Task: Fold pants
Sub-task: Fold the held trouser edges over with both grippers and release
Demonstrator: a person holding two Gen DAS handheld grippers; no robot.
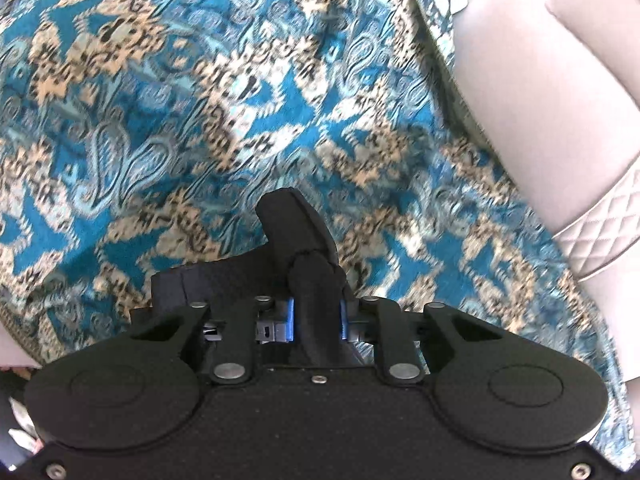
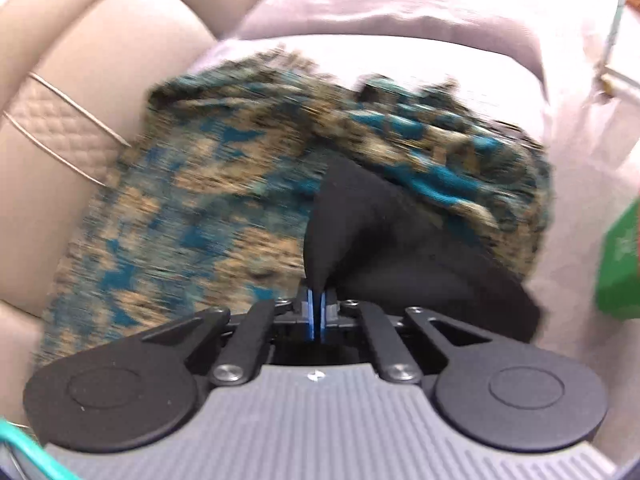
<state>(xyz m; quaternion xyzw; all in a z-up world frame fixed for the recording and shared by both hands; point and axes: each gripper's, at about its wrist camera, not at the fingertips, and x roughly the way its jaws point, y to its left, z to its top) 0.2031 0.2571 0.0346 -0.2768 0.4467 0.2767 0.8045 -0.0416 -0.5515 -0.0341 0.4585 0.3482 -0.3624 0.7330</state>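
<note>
Both tongs stand closed: your left gripper (image 1: pixel 316 240) has its fingers drawn together with a dark fold of cloth bunched between them, and your right gripper (image 2: pixel 320 216) is pinched fully shut, apparently on an edge of the pants (image 1: pixel 240 100). These patterned blue-and-tan pants lie spread over a pale sofa (image 1: pixel 540 80), so two grips on one edge let you carry it across for a fold. A green box (image 2: pixel 620 264) sits just beside.

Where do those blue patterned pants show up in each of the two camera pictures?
Left wrist view: the pants fill most of the picture, left and centre.
Right wrist view: the pants lie bunched across the middle.
Shared landmark: the quilted beige band on the sofa beside them.
</note>
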